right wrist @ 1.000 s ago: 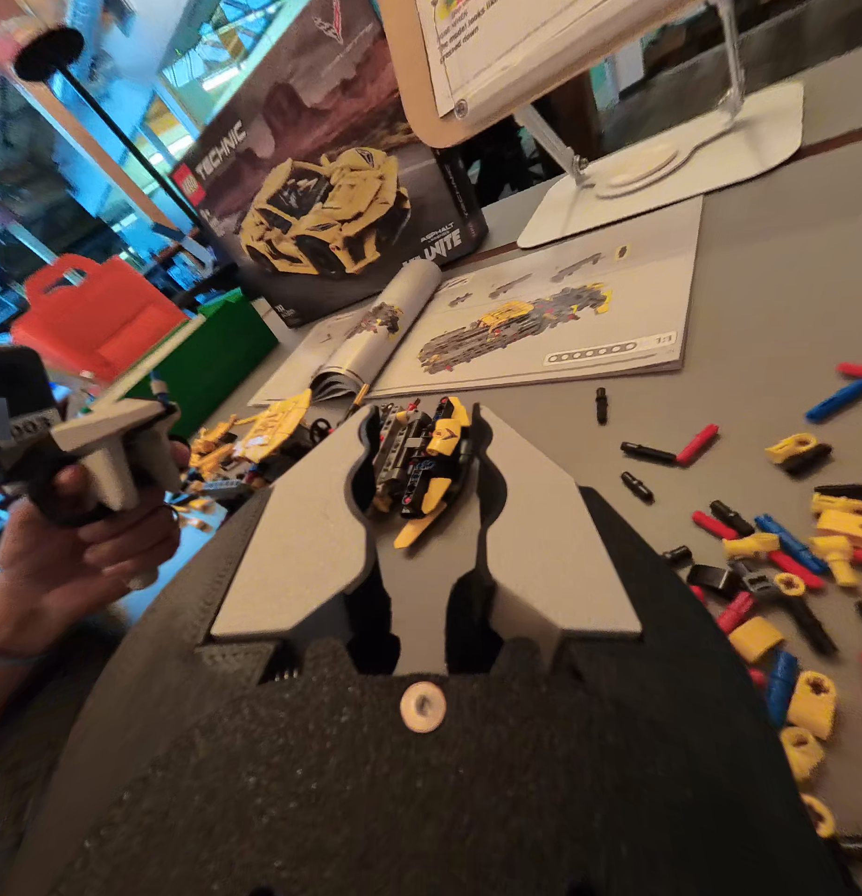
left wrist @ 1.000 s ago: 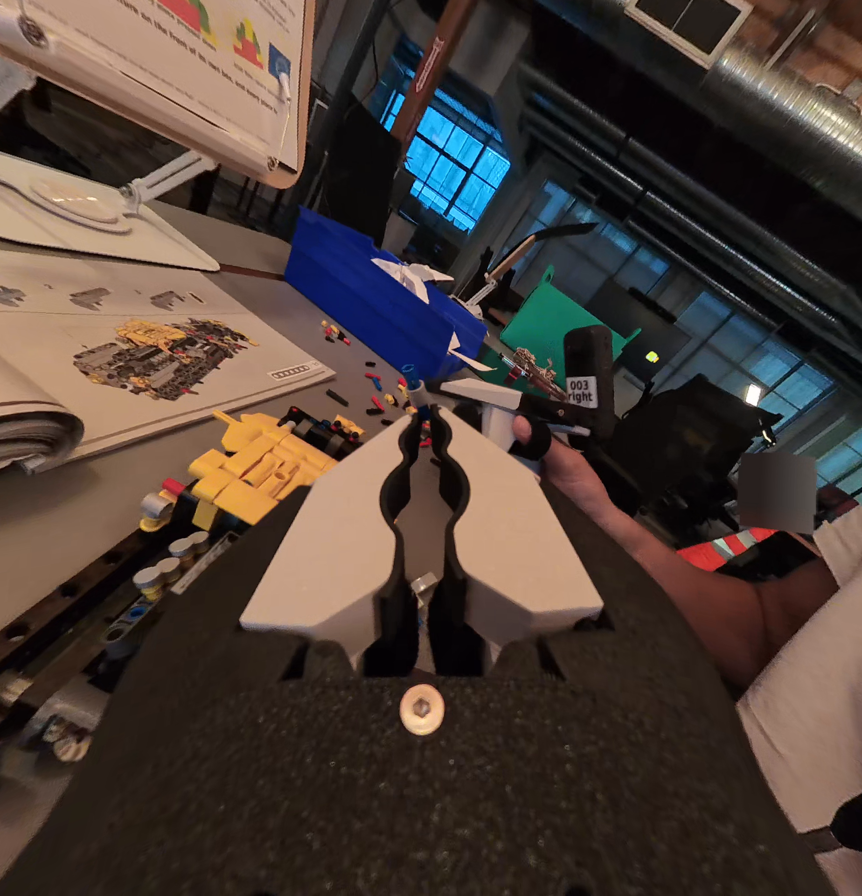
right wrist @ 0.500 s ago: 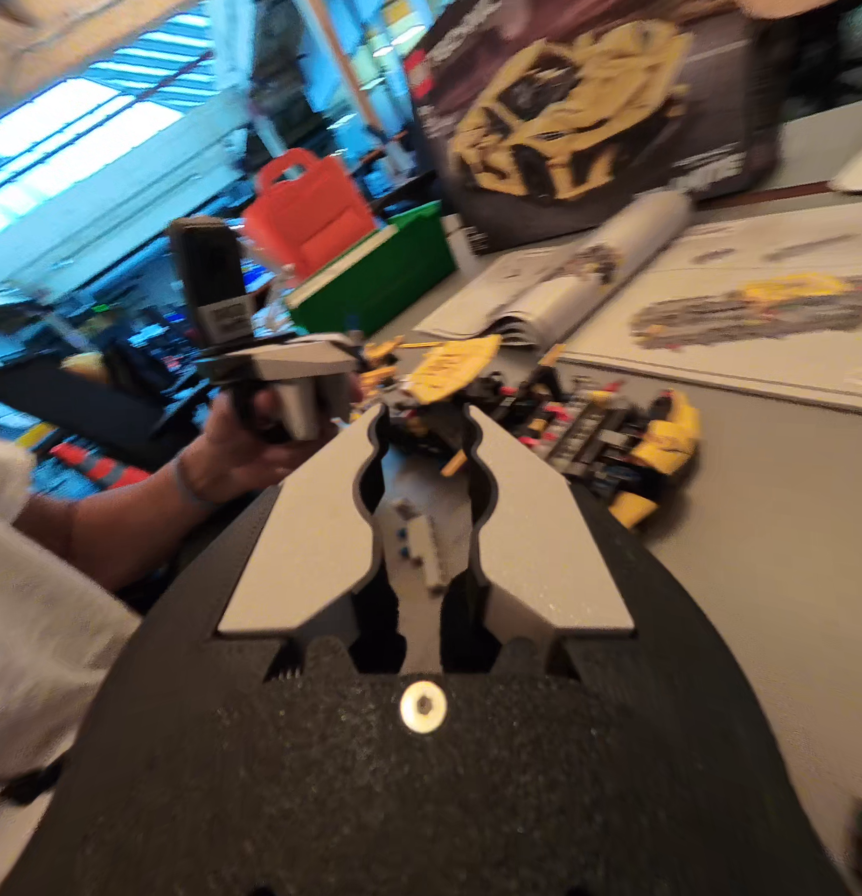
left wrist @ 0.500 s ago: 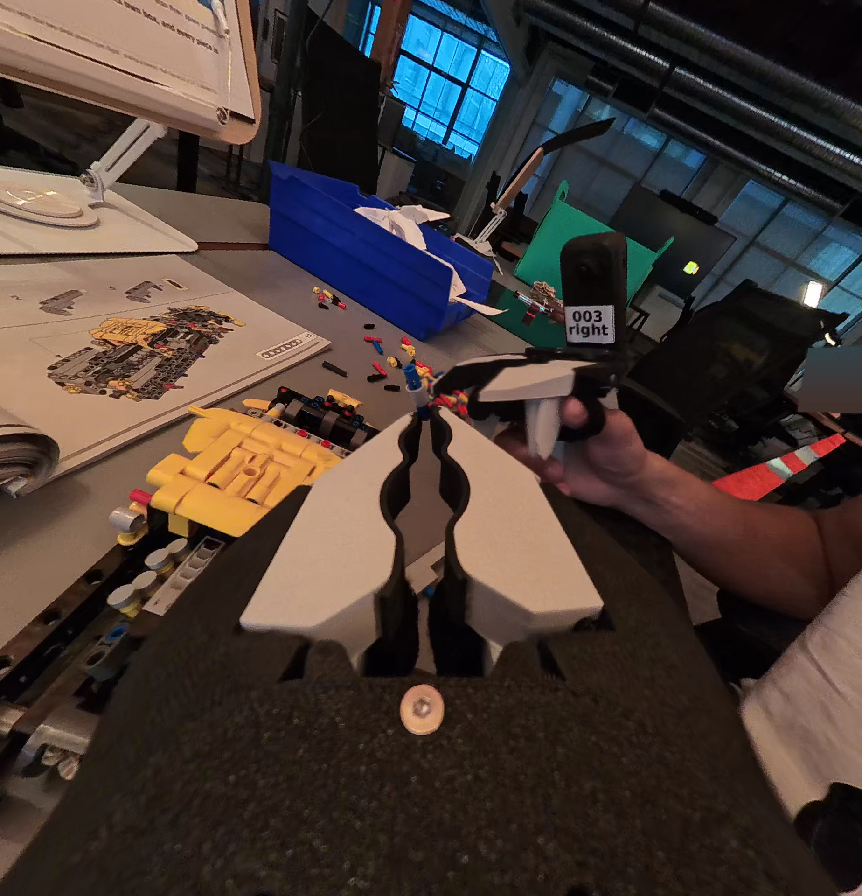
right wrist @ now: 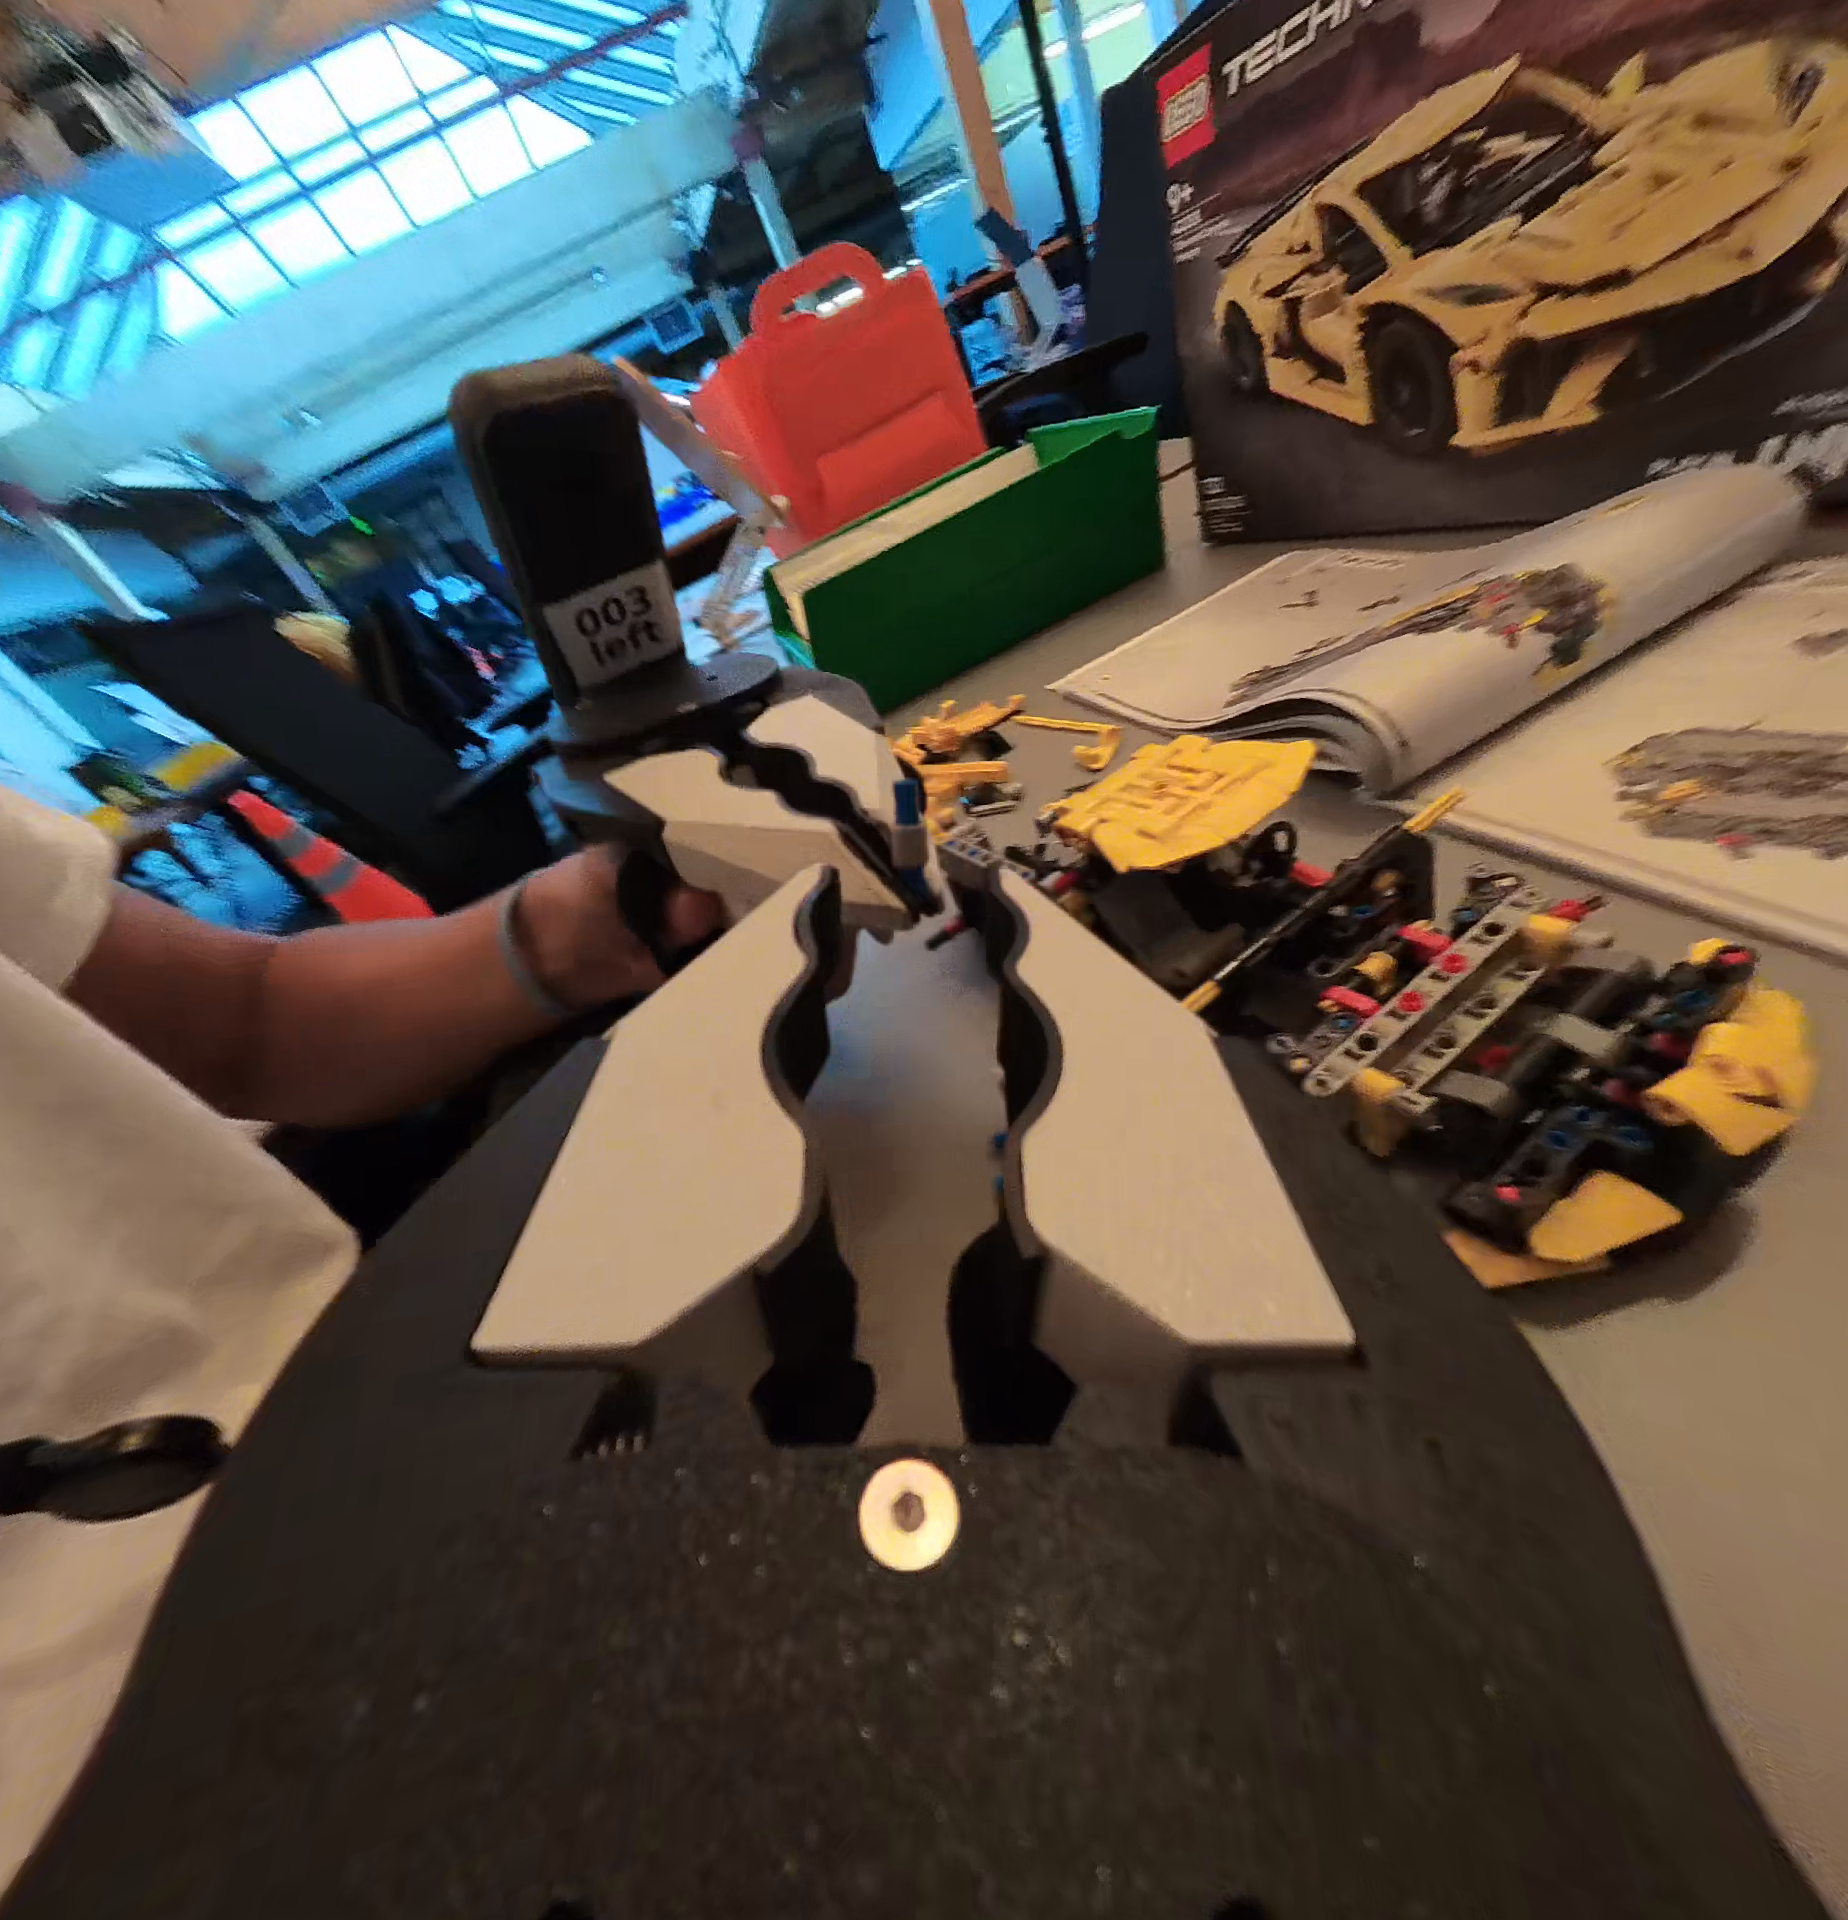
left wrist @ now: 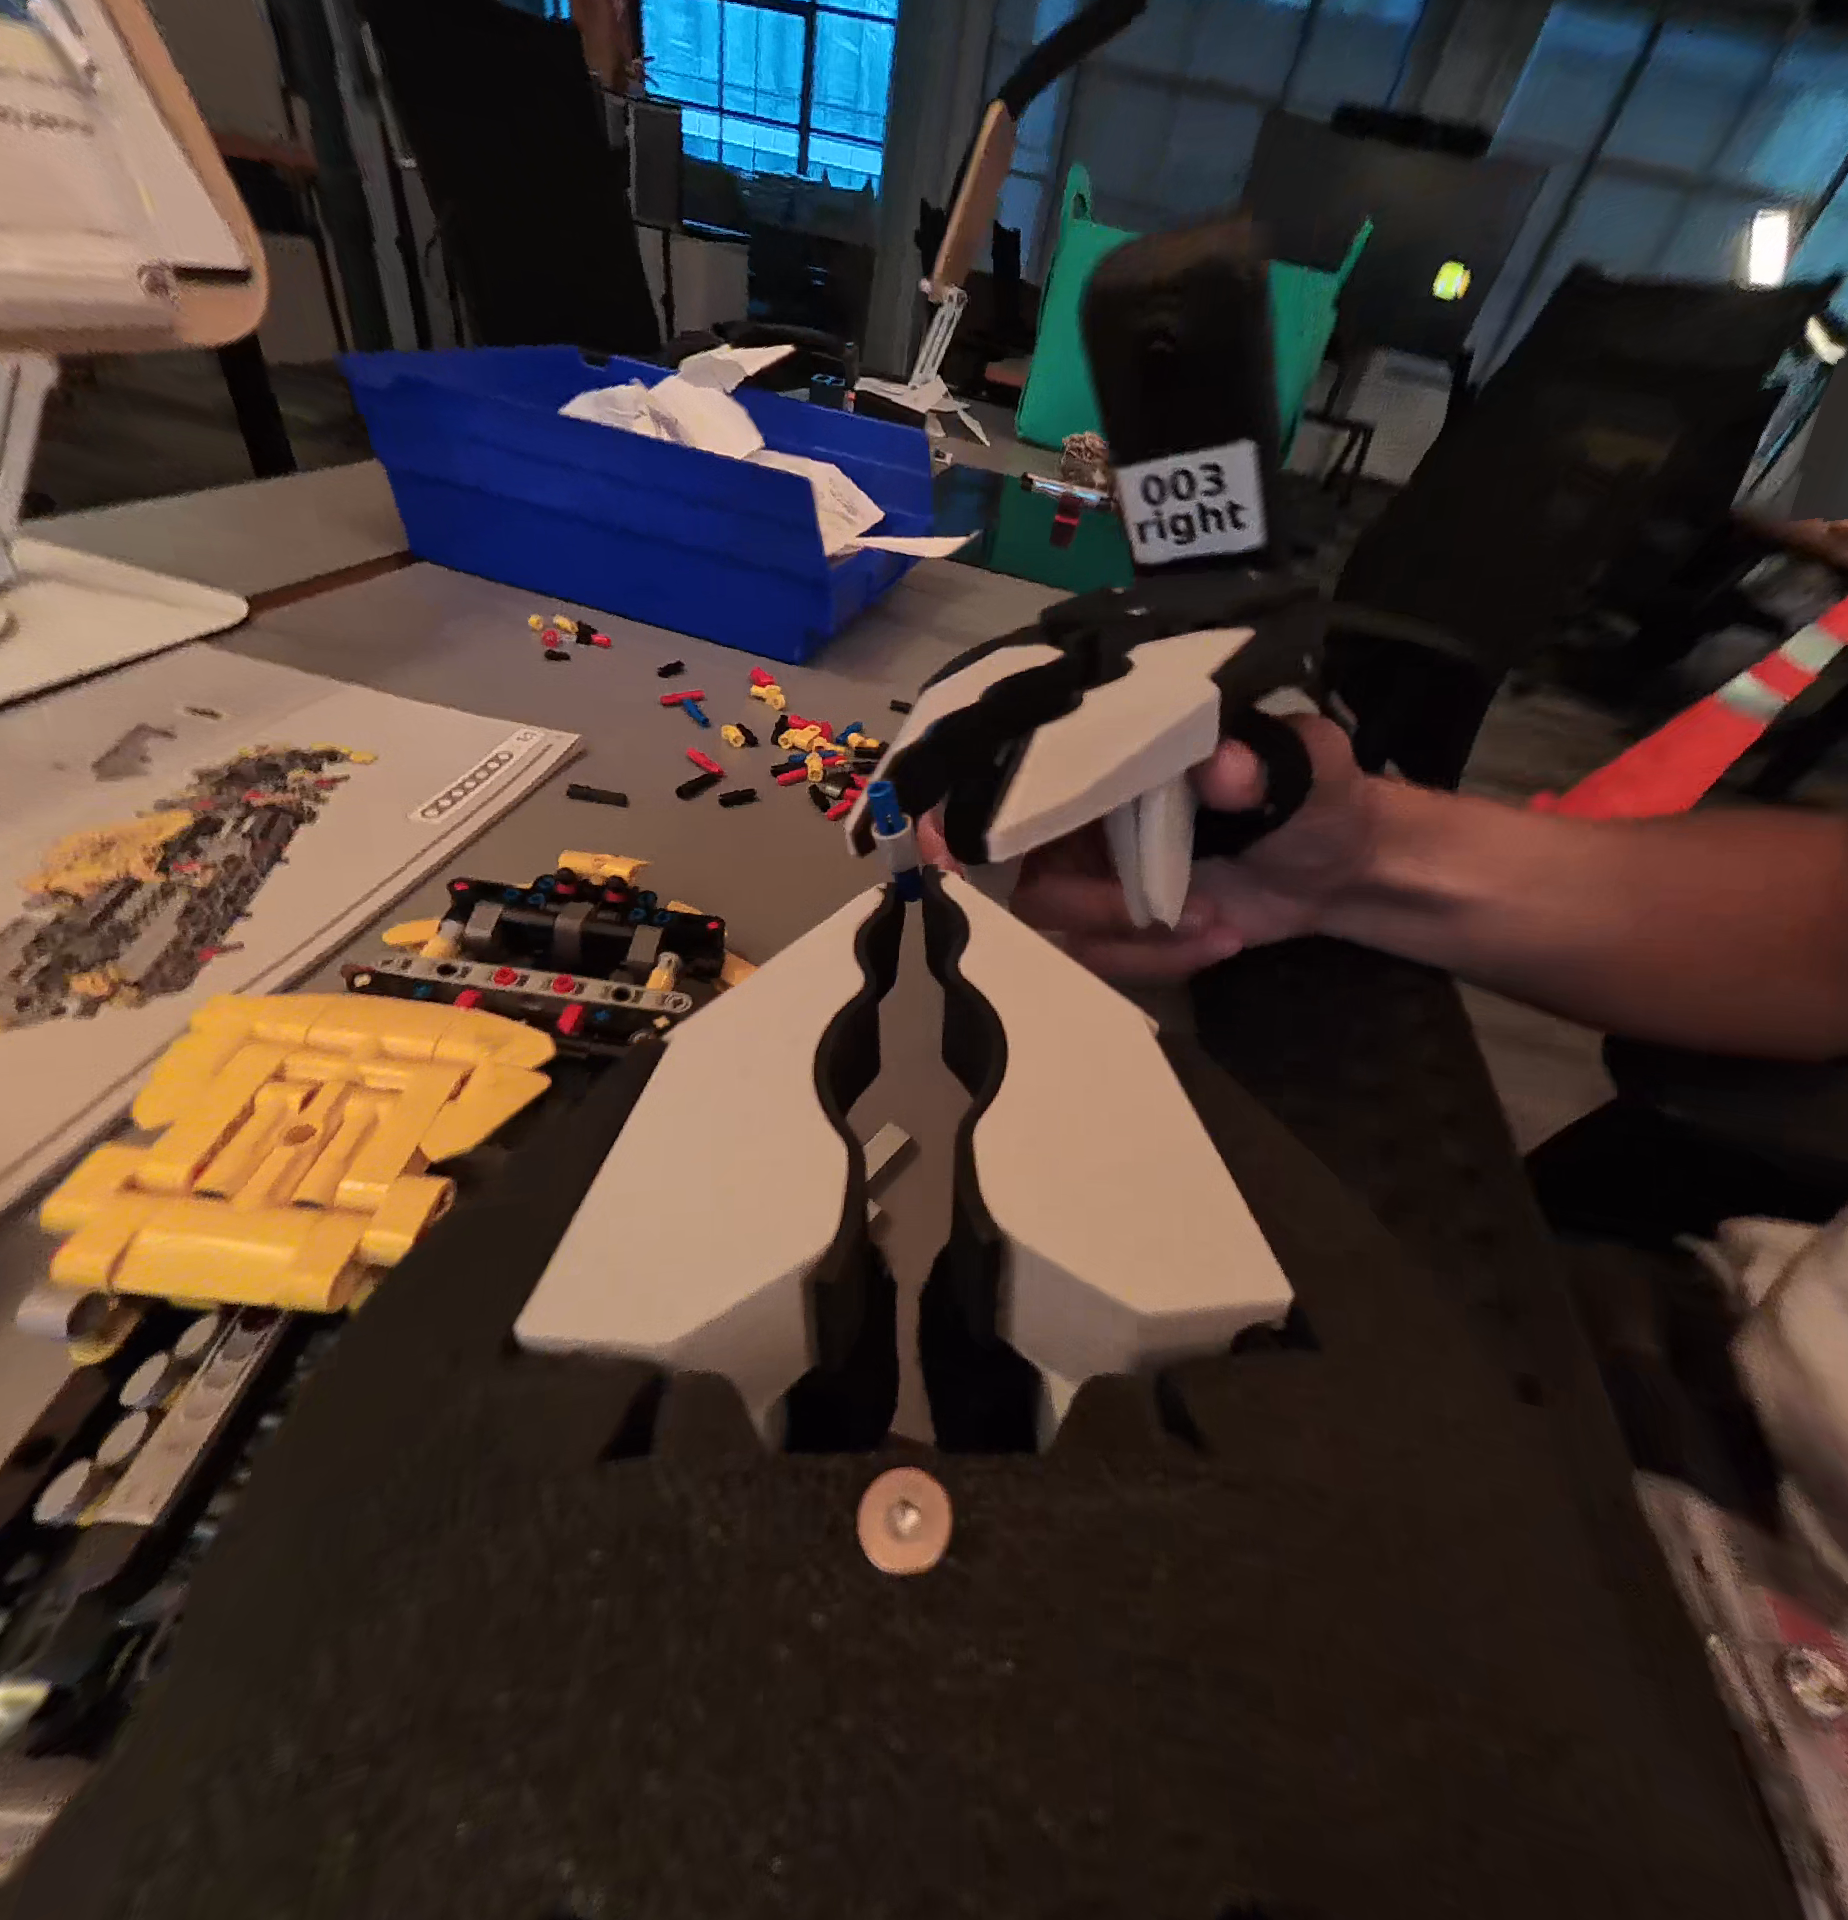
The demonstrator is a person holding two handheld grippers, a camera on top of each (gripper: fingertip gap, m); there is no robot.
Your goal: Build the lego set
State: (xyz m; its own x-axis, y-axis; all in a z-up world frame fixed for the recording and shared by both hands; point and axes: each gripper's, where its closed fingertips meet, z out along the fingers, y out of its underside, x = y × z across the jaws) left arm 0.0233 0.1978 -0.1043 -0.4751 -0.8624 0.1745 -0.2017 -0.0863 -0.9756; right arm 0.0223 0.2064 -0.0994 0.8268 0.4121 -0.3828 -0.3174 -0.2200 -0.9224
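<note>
Your left gripper [left wrist: 904, 894] pinches a small blue-and-grey pin [left wrist: 887, 840] at its tips; your right gripper [right wrist: 915, 899] stands spread, nosing toward it. On the table, the chassis [right wrist: 1502, 1039] sits half-built, yellow panels [left wrist: 276, 1143] and loose pins [left wrist: 795, 743] still waiting.

Both views are dim indoors, lit mainly by cold blue daylight from the windows [left wrist: 769, 94] and a bright, blown-out skylight [right wrist: 359, 197]. Wide-angle lenses bend the edges. Motion blur softens the backgrounds, the stand [left wrist: 89, 208] and the box [right wrist: 1543, 239].
</note>
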